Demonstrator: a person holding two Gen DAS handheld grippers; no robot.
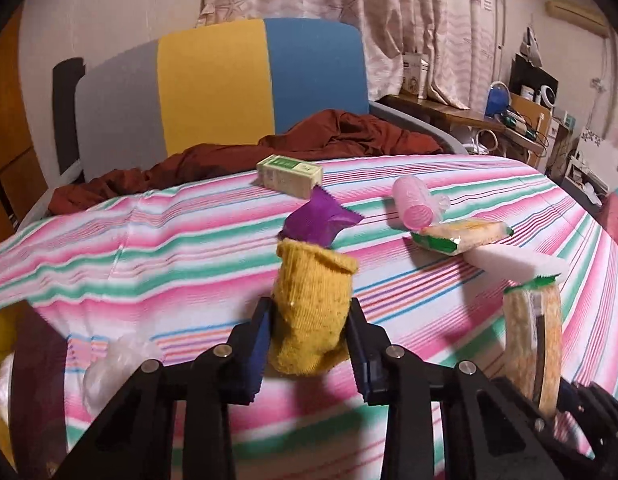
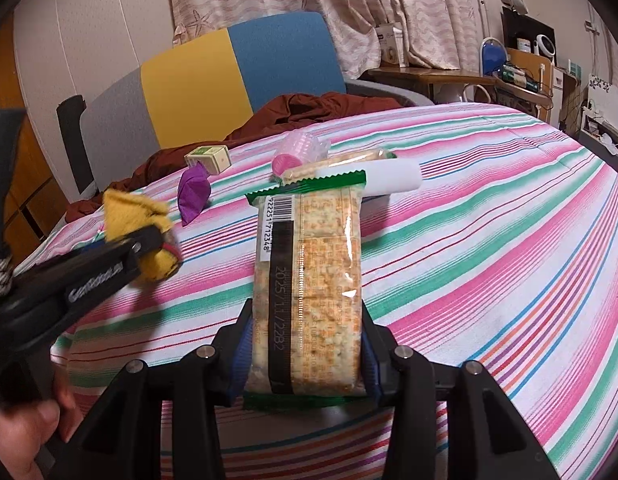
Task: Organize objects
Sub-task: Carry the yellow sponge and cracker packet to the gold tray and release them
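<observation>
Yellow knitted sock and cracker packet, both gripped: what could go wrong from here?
The yellow knitted sock is soft and bunched between the left gripper pads, so it might slip. The clear-wrapped cracker packet in the right gripper could crack if squeezed harder.

My left gripper (image 1: 309,332) points down at a slant, both pads pressed against a yellow sock (image 1: 311,316). My right gripper (image 2: 307,348) tilts down likewise, clamped on a cracker packet (image 2: 309,280). My left hand (image 2: 25,432) wraps its handle.
</observation>
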